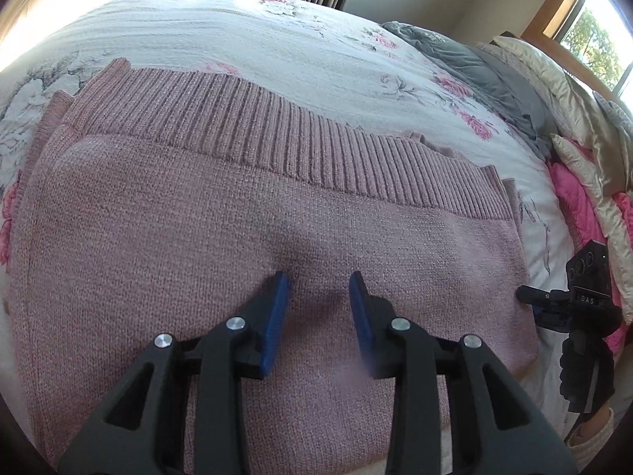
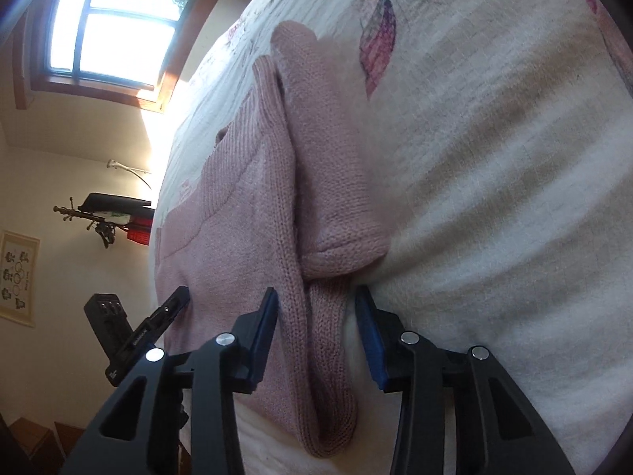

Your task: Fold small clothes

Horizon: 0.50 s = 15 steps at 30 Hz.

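Your left gripper (image 1: 319, 281) hangs over the middle of the pink knit sweater (image 1: 245, 245), blue pads apart, nothing between them; the knit dimples just ahead of the tips. Whether the tips touch the fabric, you cannot tell. Only this view gives you the whole spread: the sweater lies flat on the floral bedspread (image 1: 237, 31), its ribbed hem band (image 1: 285, 134) running across the far side. At the sweater's right edge you see your right gripper (image 1: 569, 297) from outside, held in a gloved hand (image 1: 585, 372).

The right wrist view shows what the left cannot: the sweater's side edge up close, where a folded sleeve (image 2: 340, 182) lies just beside the body, its rounded fold touching the bedspread (image 2: 494, 158). Your right gripper (image 2: 316, 304) stands open, straddling the rolled side edge (image 2: 312, 356); not clamped. Your left gripper (image 2: 166, 316) shows at the left.

Texture: fine stockinette body, deep vertical ribs at the hem, quilted cotton beneath.

Room: open bedspread beyond the hem and right of the sleeve; grey and pink bedding (image 1: 514, 91) piled along the bed's right side.
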Tool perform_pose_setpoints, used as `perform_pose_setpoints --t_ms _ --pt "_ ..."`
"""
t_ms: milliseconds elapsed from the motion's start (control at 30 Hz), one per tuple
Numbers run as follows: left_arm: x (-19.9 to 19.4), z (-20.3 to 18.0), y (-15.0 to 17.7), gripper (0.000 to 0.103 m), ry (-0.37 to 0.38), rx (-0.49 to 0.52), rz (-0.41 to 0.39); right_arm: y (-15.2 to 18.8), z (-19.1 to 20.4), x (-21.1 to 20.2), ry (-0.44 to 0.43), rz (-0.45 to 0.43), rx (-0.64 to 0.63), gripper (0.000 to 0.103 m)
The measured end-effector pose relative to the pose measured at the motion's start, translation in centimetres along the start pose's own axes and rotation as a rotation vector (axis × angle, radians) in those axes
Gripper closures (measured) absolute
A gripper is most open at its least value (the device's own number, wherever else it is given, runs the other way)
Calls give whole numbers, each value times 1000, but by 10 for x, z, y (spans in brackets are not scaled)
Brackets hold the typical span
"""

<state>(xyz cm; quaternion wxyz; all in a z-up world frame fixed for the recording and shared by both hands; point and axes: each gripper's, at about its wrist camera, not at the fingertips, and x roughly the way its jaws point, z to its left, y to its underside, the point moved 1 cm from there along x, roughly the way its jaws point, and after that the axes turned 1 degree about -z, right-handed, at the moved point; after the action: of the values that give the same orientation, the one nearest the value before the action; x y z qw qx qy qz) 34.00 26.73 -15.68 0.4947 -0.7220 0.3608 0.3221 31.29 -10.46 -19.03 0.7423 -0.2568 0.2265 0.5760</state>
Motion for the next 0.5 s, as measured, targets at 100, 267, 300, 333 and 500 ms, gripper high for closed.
perform_pose_setpoints --t_ms 100,267,300,333,500 --pt "2 5 -1 70 19 -19 6 -4 0 7 -8 -7 10 62" --pt "4 4 1 70 12 -7 2 -8 -1 11 -33 -26 32 75" --pt "5 3 1 70 10 -2 2 -9 -2 13 -39 -29 41 76" --pt "6 3 1 70 10 -1 3 -10 -2 15 -48 -34 50 78" --pt "6 5 0 70 24 -16 6 -8 -1 14 -30 -49 32 80"
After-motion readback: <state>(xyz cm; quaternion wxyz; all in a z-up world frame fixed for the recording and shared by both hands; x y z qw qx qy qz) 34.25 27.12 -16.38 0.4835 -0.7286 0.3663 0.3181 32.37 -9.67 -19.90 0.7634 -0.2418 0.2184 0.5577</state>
